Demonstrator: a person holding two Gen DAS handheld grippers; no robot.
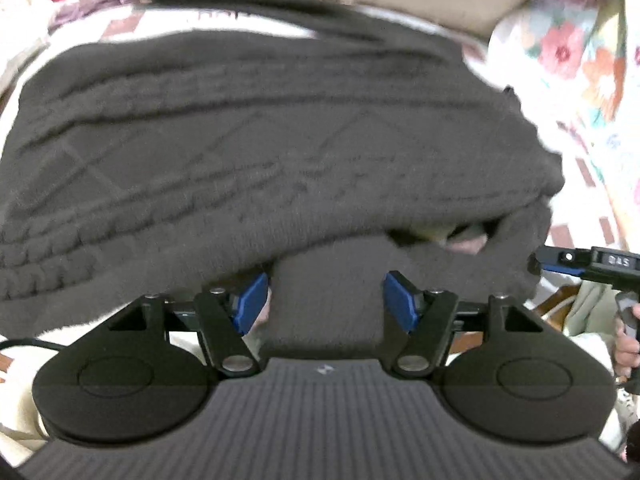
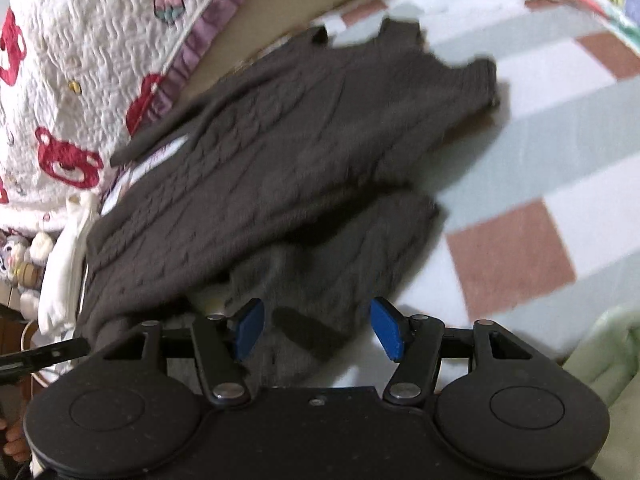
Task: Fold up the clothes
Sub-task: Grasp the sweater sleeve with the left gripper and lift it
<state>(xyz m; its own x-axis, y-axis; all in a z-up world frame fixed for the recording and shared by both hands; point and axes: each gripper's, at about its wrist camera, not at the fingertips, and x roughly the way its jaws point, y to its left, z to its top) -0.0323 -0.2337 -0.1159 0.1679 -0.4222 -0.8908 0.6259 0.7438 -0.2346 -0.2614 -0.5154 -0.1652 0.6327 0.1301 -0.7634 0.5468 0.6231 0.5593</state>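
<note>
A dark brown cable-knit sweater [image 1: 256, 152] lies partly folded on a checked bedspread [image 2: 560, 128]; it also shows in the right wrist view [image 2: 280, 152]. My left gripper [image 1: 326, 304] is open, its blue pads [image 1: 252, 302] on either side of the sweater's near edge. My right gripper [image 2: 316, 328] is open, its blue pads [image 2: 386, 328] just above the sweater's lower corner. The right gripper's body shows at the right edge of the left wrist view [image 1: 580, 264]. Both views are motion-blurred.
A white quilt with red bear prints [image 2: 72, 92] is piled at the left. A floral cloth [image 1: 580, 60] lies at the right. A pale green cloth [image 2: 608, 360] sits at the near right. Soft toys [image 2: 24, 256] crowd the left edge.
</note>
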